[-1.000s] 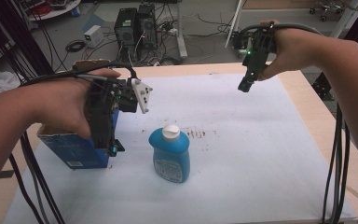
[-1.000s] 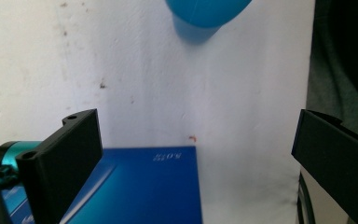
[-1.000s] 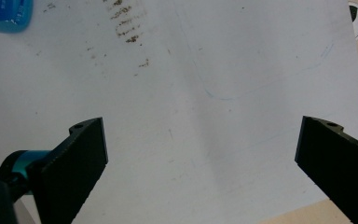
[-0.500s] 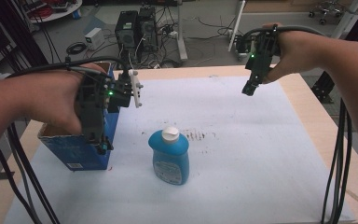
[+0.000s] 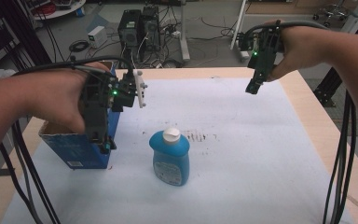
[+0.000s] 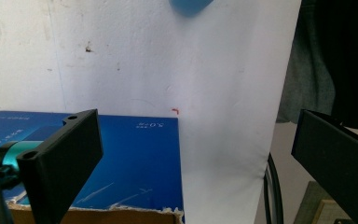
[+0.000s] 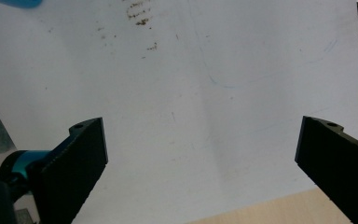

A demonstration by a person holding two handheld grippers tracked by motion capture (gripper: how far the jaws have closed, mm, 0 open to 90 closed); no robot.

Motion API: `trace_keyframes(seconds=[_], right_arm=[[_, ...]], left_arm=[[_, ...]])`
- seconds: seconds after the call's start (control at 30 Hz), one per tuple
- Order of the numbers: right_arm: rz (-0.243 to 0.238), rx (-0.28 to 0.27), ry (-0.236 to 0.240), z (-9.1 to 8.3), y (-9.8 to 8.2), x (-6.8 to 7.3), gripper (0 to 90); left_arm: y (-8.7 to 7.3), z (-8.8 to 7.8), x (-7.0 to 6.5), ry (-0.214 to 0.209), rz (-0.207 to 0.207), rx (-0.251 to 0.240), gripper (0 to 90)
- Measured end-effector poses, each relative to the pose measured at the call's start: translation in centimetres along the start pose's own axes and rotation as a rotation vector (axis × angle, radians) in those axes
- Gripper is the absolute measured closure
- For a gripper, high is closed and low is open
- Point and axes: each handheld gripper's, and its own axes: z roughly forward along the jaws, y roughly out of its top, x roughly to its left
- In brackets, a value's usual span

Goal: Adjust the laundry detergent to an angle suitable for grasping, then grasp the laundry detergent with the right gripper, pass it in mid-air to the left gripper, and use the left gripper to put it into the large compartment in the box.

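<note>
Since the earlier frames both hands have drawn back from the bottle [image 5: 170, 157], which stands upright mid-surface. The left tool [image 5: 103, 140], jaws apart, hangs over the blue box [image 5: 81, 151], likely to grip it; the right tool [image 5: 253, 87], also spread, hovers well away.

On the tabletop [image 5: 270, 154] the bottle [image 5: 170, 158] stands near the middle. The box [image 5: 81, 151] sits to its left, at the left edge, under the left claw [image 5: 103, 142].

Bottle [image 6: 191, 5] cut off, top edge
</note>
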Motion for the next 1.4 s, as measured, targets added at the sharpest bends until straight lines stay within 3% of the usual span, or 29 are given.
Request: trace_keyframes(seconds=[0.33, 0.5, 0.77, 1.4], right_arm=[[-0.004, 0.003, -0.006, -0.2, -0.6, -0.4, 1.3], [0.002, -0.002, -0.012, -0.4, -0.7, -0.3, 1.3], [-0.003, -0.007, -0.018, -0.4, -0.5, -0.2, 1.3], [-0.009, 0.005, -0.028, -0.1, 0.2, 0.4, 1.3]], left_arm=[[0.2, -0.3, 0.1, -0.006, -0.017, -0.003, 1.8], [0.3, -0.8, -0.1, -0.002, -0.006, -0.024, 1.8], [0.3, -0.8, -0.4, 0.005, 0.010, -0.018, 1.8], [0.2, -0.6, -0.8, 0.020, 0.005, -0.015, 1.9]])
